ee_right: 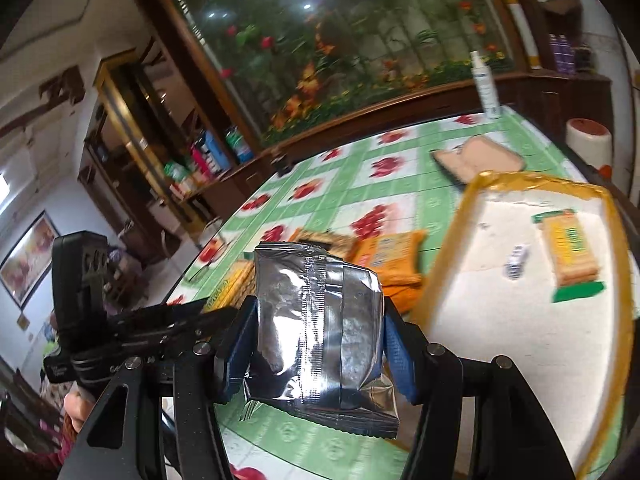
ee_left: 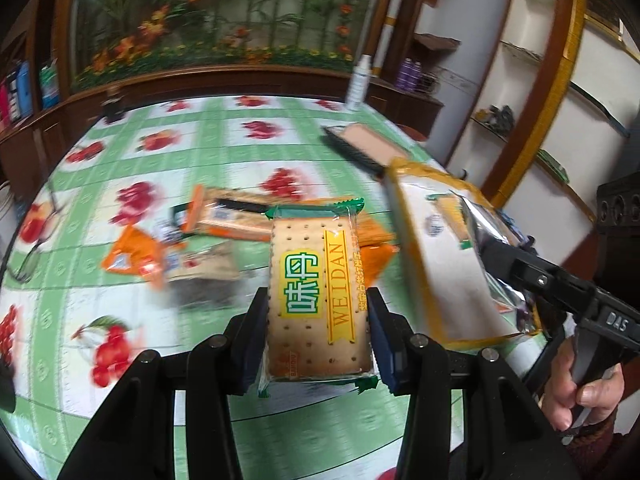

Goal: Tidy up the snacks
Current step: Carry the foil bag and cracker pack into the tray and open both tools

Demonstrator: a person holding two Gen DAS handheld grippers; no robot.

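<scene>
One cracker pack [ee_left: 316, 300] clamped upright in left claw [ee_left: 318, 336], above the table [ee_left: 240, 152]. One silver packet [ee_right: 320, 328] pinched in right claw [ee_right: 320, 356]. One cracker pack in white box [ee_right: 500, 320]; several orange packs [ee_left: 132, 256] loose.

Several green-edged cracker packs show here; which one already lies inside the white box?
The small cracker pack lying flat on the white box floor. The other green-edged pack, the WEIDAN pack, is clamped in the left gripper above the table.

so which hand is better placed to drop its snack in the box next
Right, probably. Its tongs hold the silver packet beside the box; the left tongs, gripping the cracker pack, sit farther from it.
</scene>
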